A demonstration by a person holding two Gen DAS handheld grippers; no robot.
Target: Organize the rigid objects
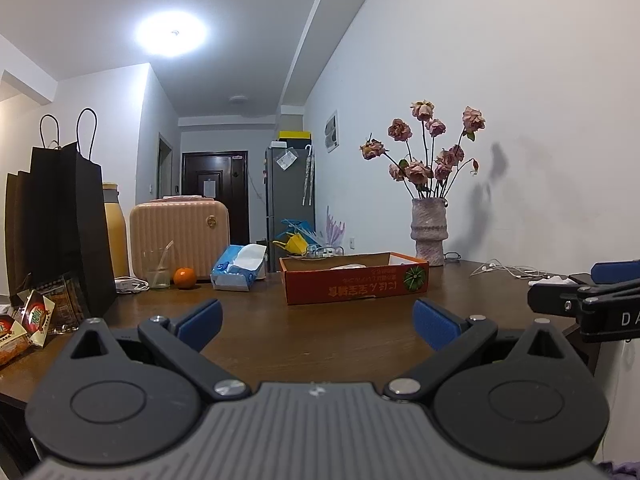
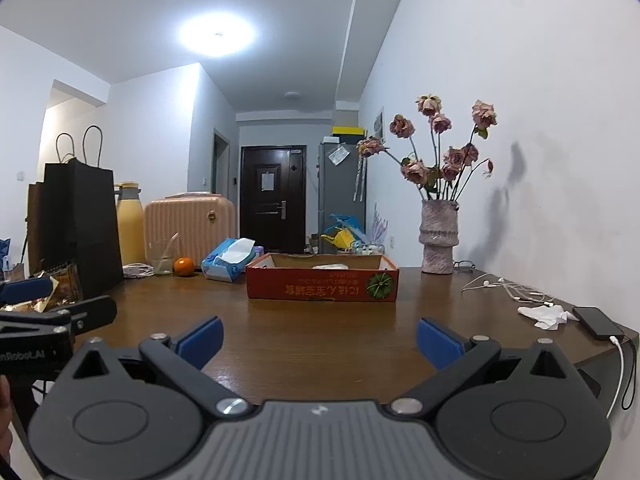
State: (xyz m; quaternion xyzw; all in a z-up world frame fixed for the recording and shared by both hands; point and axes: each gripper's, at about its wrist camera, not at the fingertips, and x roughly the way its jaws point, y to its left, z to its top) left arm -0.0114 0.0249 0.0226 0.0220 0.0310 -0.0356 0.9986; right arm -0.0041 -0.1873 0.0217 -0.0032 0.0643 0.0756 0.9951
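Hovering low over the counter (image 2: pixel 320 332), left gripper (image 1: pixel 318 322) and right gripper (image 2: pixel 320 340) with jaws released, grasping nothing; orange box (image 2: pixel 322 286) sitting mid-counter, well apart from both.

table (image 2: pixel 320 332): glossy dark wood | box (image 2: pixel 322 286): matt printed cardboard | vase (image 2: pixel 438 236): rough ceramic | bag (image 1: pixel 60 216): matt black paper | tumbler (image 1: pixel 157 268): clear glass
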